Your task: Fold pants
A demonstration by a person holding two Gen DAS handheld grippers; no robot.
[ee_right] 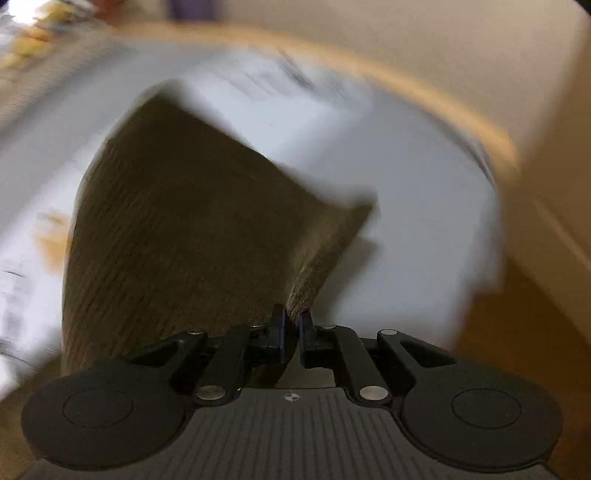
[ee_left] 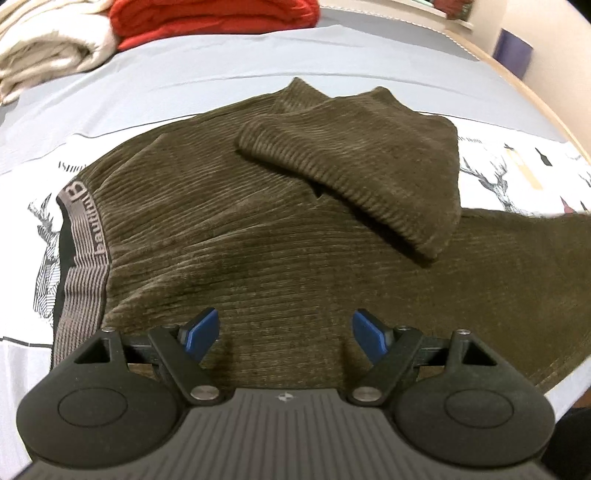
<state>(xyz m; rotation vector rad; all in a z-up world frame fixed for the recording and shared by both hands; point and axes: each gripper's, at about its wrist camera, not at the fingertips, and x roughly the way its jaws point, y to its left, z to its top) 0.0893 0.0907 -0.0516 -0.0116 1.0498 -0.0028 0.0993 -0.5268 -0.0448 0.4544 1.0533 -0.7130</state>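
Olive-brown corduroy pants (ee_left: 240, 229) lie on the bed, with a grey striped waistband (ee_left: 83, 236) at the left and one leg end folded back on top (ee_left: 362, 162). My left gripper (ee_left: 284, 332) is open and empty, hovering just over the near part of the pants. In the blurred right wrist view my right gripper (ee_right: 291, 325) is shut on an edge of the pants (ee_right: 184, 221), lifting the cloth off the bed.
The bed sheet (ee_left: 221, 66) is pale blue and white with deer prints. A folded cream blanket (ee_left: 44, 48) and a red folded cloth (ee_left: 214, 14) lie at the far side. The wooden bed edge (ee_left: 517, 81) curves at the right, with floor (ee_right: 517, 332) beyond.
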